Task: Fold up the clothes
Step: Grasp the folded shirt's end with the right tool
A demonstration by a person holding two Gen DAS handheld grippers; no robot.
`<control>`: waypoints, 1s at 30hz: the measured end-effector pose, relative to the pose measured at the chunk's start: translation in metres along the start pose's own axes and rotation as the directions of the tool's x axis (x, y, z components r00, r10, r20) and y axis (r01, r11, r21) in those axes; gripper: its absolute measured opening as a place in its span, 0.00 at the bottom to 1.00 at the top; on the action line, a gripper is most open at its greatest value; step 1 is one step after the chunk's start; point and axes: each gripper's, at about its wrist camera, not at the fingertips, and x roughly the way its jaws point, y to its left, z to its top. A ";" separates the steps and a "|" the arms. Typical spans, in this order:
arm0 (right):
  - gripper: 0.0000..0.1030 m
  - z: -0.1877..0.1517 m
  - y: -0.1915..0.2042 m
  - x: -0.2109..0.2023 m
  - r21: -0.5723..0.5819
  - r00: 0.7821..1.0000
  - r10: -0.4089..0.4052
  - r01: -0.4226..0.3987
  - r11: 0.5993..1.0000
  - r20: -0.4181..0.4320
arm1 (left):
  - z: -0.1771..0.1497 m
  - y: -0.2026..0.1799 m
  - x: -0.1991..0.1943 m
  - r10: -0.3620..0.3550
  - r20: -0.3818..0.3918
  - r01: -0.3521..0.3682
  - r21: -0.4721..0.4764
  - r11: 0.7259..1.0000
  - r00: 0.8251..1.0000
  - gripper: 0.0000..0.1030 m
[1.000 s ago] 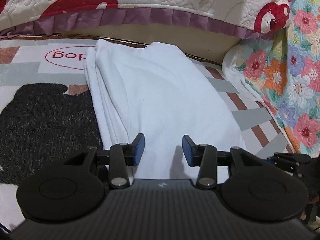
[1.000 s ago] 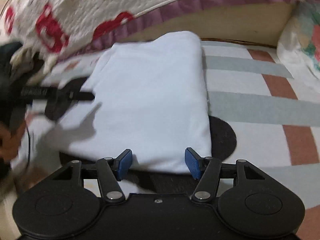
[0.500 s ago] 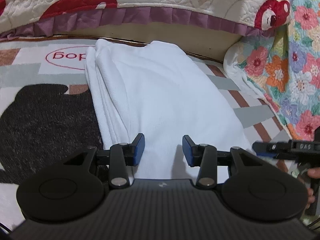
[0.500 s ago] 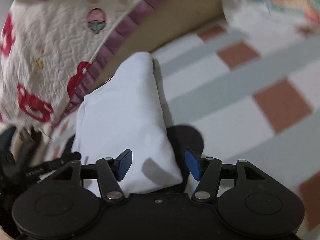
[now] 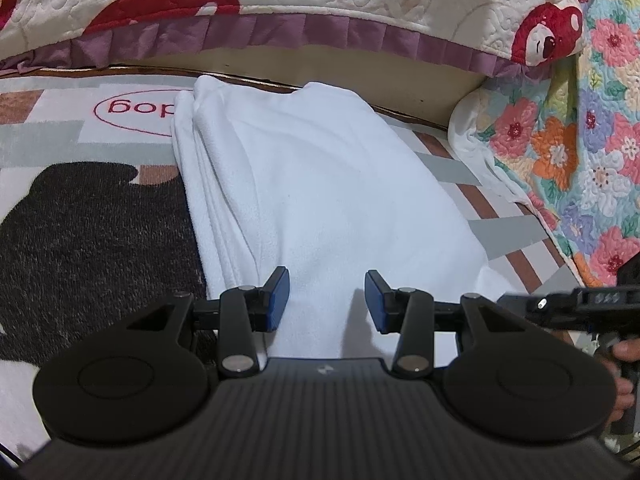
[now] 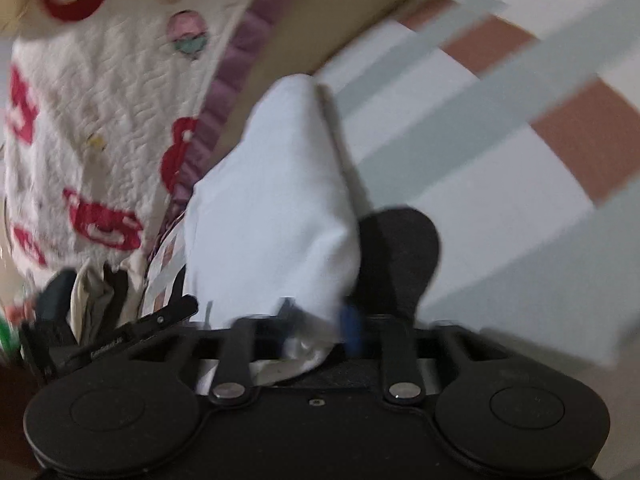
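We have the white garment (image 5: 320, 200) lying on the patterned rug (image 5: 80, 140) beside the bed, its far end close to the bed's base board (image 5: 360, 68) and the quilt's purple frill (image 5: 280, 34) hanging above. It already looks folded into a long narrow stack: several layered edges show along its left side, so the lengthwise folds seem done.

Our left gripper (image 5: 326, 300) hovers over the near end of the garment with its blue pads apart and nothing pinched between them — it is released, only waiting.

Our right gripper (image 6: 320, 320) has just been closing, and in the blurred right wrist view the near right corner of the garment (image 6: 276, 208) sits bunched between its pads, so we read it as clenched on the cloth.

What seems left is the crosswise fold — carrying the near end over toward the far end — and that probably needs the left side gripped too, which is not yet done.
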 end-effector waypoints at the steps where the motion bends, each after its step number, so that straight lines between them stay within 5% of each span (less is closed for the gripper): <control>1: 0.24 0.003 0.004 -0.002 -0.028 1.000 -0.004 0.004 1.000 0.001 | 0.000 0.000 0.000 0.000 0.000 0.000 0.001 1.000 1.000 0.40; 4: 0.28 0.011 0.015 -0.004 -0.131 0.999 -0.036 0.036 0.991 -0.002 | 0.000 0.001 0.000 -0.001 0.001 0.001 0.003 1.000 1.000 0.40; 8: 0.51 0.027 0.021 0.005 -0.240 0.994 -0.112 0.108 0.965 -0.001 | 0.000 0.000 0.000 0.001 0.002 -0.001 0.000 1.000 1.000 0.40; 14: 0.59 0.039 -0.012 0.020 -0.074 0.998 -0.039 0.035 0.997 -0.052 | -0.001 -0.001 0.000 0.000 0.004 0.000 -0.004 1.000 1.000 0.40; 18: 0.59 0.035 -0.019 0.032 0.031 0.977 0.123 -0.120 0.992 -0.172 | 0.001 -0.001 -0.001 0.001 0.003 -0.001 -0.004 1.000 1.000 0.40; 19: 0.59 0.033 -0.016 0.033 0.014 0.971 0.126 -0.126 0.992 -0.204 | 0.001 0.000 -0.002 0.000 0.002 0.000 -0.001 1.000 1.000 0.40; 21: 0.33 0.031 -0.011 0.033 -0.006 0.962 0.132 -0.137 0.991 -0.238 | 0.002 -0.001 -0.003 0.000 0.003 0.000 0.002 1.000 1.000 0.40; 23: 0.23 0.036 -0.010 0.026 0.002 0.968 0.139 -0.142 0.990 -0.208 | 0.004 -0.003 -0.005 0.004 0.008 -0.004 0.014 1.000 1.000 0.40; 27: 0.21 0.047 0.009 0.012 -0.021 0.971 0.182 -0.187 0.982 -0.155 | 0.011 -0.026 -0.022 0.005 0.046 -0.010 0.111 0.994 0.999 0.54; 30: 0.21 0.056 0.035 0.004 -0.072 0.966 0.219 -0.230 0.971 -0.136 | 0.017 -0.050 -0.037 -0.071 0.067 0.056 0.209 0.976 0.995 0.57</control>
